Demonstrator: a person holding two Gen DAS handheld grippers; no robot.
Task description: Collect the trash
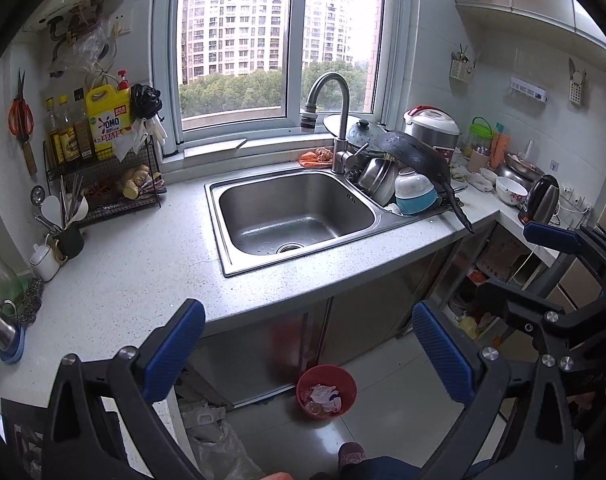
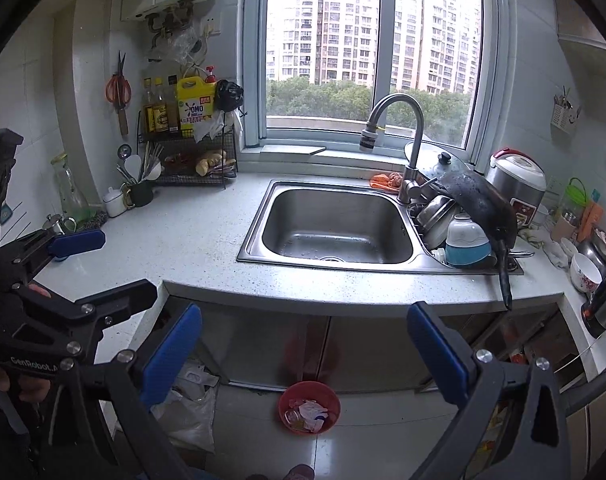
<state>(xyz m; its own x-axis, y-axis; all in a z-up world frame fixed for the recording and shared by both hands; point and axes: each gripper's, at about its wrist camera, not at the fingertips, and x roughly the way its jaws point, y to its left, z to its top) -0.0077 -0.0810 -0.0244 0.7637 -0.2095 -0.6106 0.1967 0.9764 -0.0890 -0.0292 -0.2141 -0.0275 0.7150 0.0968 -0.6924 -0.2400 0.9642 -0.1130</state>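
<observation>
A red bin (image 1: 327,394) (image 2: 309,408) stands on the floor tiles below the sink cabinet, holding crumpled white wrappers. My left gripper (image 1: 309,350) hovers open above the counter's front edge, and its blue pads hold nothing. My right gripper (image 2: 305,354) is open too, with only the cabinet and the bin showing in its gap. Each appears in the other's view: the right gripper (image 1: 519,268) at the right edge, the left gripper (image 2: 103,270) at the left over the counter. An orange cloth (image 1: 315,156) (image 2: 385,180) lies behind the tap.
The steel sink (image 1: 215,216) (image 2: 255,240) is set in a speckled counter (image 1: 143,264). A black wok handle (image 1: 459,212) (image 2: 505,284) juts past the counter edge. A clear plastic bag (image 1: 219,436) (image 2: 187,412) slumps on the floor at the left. A kettle (image 1: 541,200) sits at the right.
</observation>
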